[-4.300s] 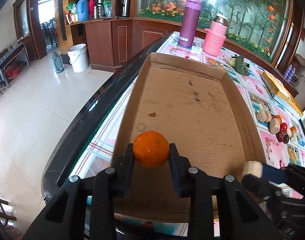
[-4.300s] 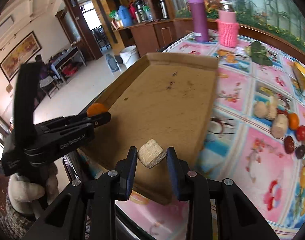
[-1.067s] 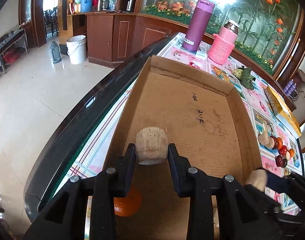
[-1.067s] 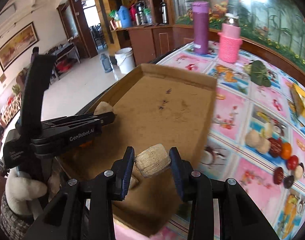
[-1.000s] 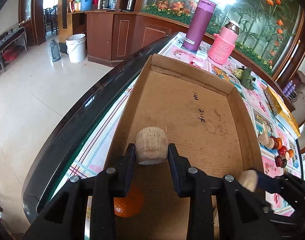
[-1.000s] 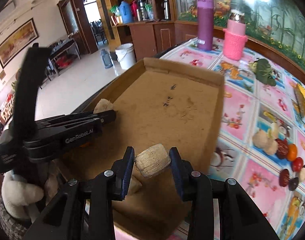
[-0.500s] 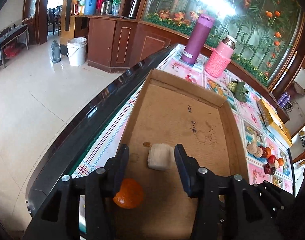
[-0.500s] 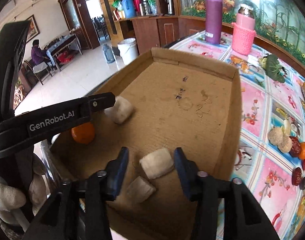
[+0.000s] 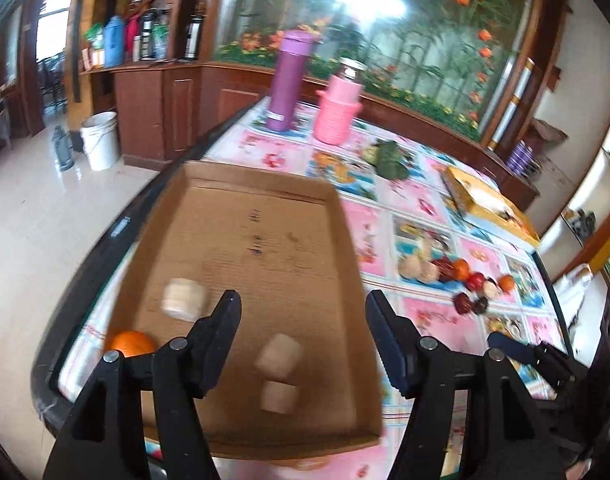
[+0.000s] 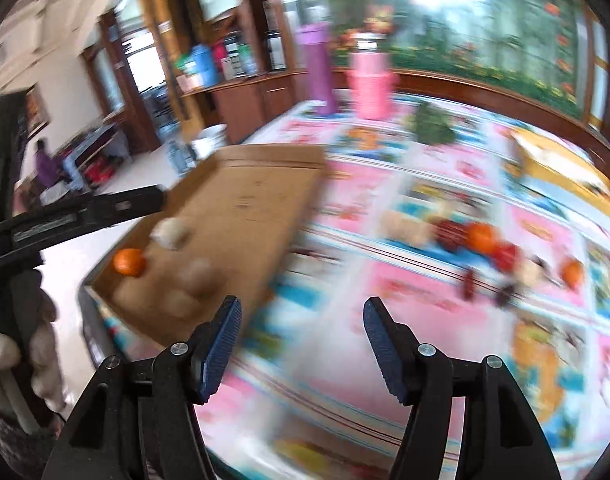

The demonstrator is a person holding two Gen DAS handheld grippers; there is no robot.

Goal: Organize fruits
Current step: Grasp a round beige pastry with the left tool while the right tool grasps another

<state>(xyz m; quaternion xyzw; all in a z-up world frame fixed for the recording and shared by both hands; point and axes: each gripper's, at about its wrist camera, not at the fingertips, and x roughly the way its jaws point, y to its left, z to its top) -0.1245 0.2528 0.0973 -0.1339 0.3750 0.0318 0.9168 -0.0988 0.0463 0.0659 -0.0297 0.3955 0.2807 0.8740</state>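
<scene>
- Left gripper [image 9: 303, 334]: jaws opening, empty, over the box [image 9: 337, 216].
- Right gripper [image 10: 301, 332]: jaws opening, empty, nearer the fruits [image 10: 481, 240].
- Fruits lie ahead-right of its fingers, strung crosswise on the table [image 10: 405, 300].

Both wrist views angled down; share cardboard tray [image 9: 345, 216].

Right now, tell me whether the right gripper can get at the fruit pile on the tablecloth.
Probably yes: the right gripper has its fingers opening and empty, and only bare tablecloth lies between it and the fruit pile.
</scene>
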